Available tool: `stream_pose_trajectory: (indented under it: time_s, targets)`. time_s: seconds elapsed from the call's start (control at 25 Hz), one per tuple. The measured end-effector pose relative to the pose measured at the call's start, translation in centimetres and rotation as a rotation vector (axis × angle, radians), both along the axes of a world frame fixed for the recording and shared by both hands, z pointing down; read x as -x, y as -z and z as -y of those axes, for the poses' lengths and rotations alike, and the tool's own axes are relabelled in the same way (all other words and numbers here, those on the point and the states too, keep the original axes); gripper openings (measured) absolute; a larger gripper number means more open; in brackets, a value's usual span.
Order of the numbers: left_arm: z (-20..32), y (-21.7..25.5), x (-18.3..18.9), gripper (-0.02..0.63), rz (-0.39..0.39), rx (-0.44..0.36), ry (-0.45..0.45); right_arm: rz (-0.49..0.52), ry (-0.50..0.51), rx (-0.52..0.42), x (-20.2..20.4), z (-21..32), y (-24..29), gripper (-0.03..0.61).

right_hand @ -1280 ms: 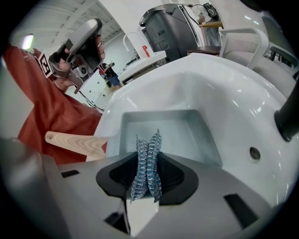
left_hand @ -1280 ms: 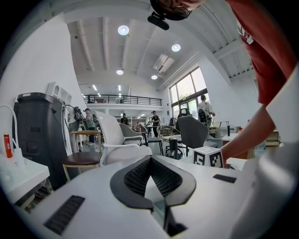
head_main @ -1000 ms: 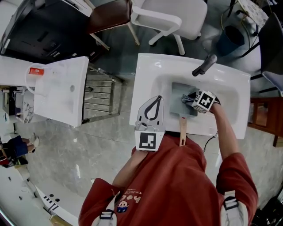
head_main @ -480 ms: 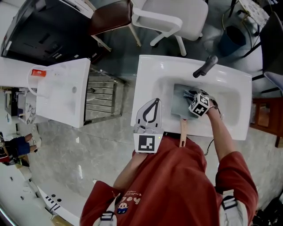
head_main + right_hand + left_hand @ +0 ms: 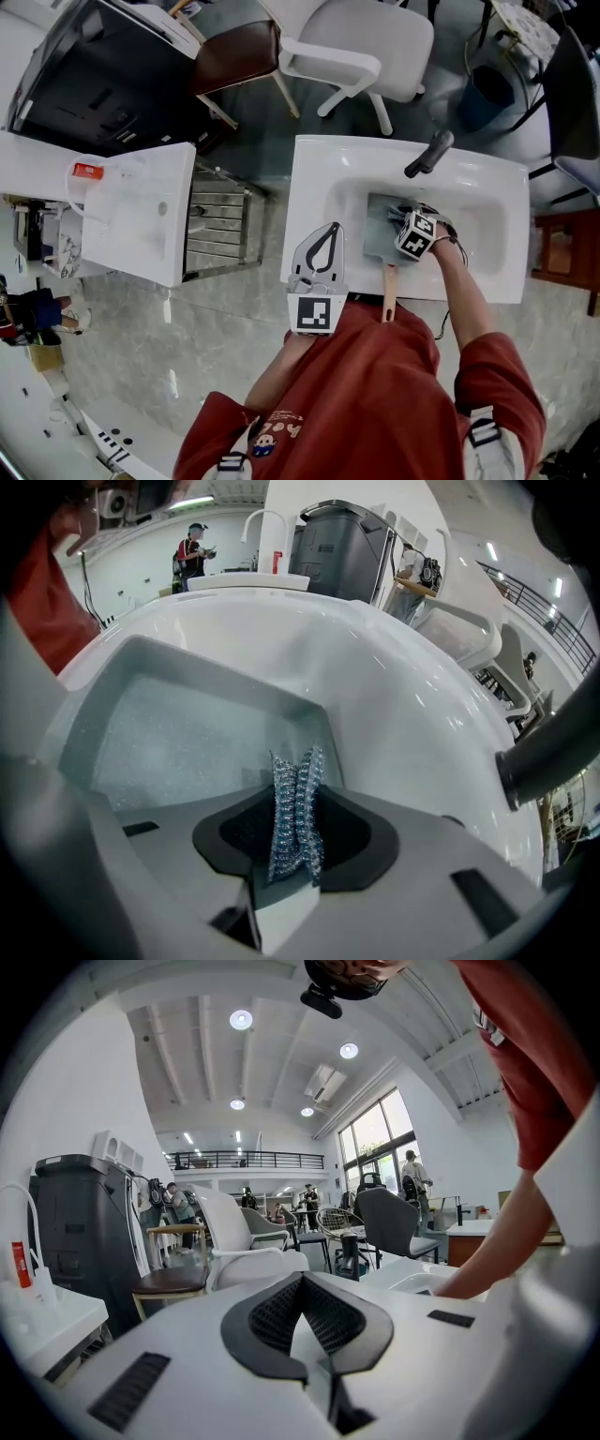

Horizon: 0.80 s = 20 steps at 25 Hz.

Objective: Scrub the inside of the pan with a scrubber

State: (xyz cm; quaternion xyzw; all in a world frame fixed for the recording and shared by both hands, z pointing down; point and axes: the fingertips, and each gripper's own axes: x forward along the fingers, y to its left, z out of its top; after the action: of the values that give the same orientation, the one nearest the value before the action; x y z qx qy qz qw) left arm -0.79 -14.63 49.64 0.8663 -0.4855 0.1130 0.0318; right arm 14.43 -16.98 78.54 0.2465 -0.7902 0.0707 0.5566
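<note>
Right claw clamped on a blue mesh scrubber, inside the grey pan, pan in the white sink at centre right, left claw clenched and empty, lower centre

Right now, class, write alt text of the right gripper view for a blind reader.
The right tongs are shut on a blue mesh scrubber, aimed into a grey square pan that sits in a white sink. A dark faucet handle shows at the right edge.
</note>
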Motion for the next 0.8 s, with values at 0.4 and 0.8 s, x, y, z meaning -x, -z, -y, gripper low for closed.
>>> stream_pose_trajectory:
  time_s: [0.4, 0.8]
  targets:
    - [1.0, 1.0, -0.3, 0.011, -0.013, -0.05, -0.033, 0.089, -0.26, -0.008, -1.0, 1.7, 4.2, 0.14]
    - [3.8, 3.0, -0.9, 0.011, -0.046, -0.092, -0.078, 0.402, -0.601, -0.277, -2.3, -1.2, 18.4, 0.154]
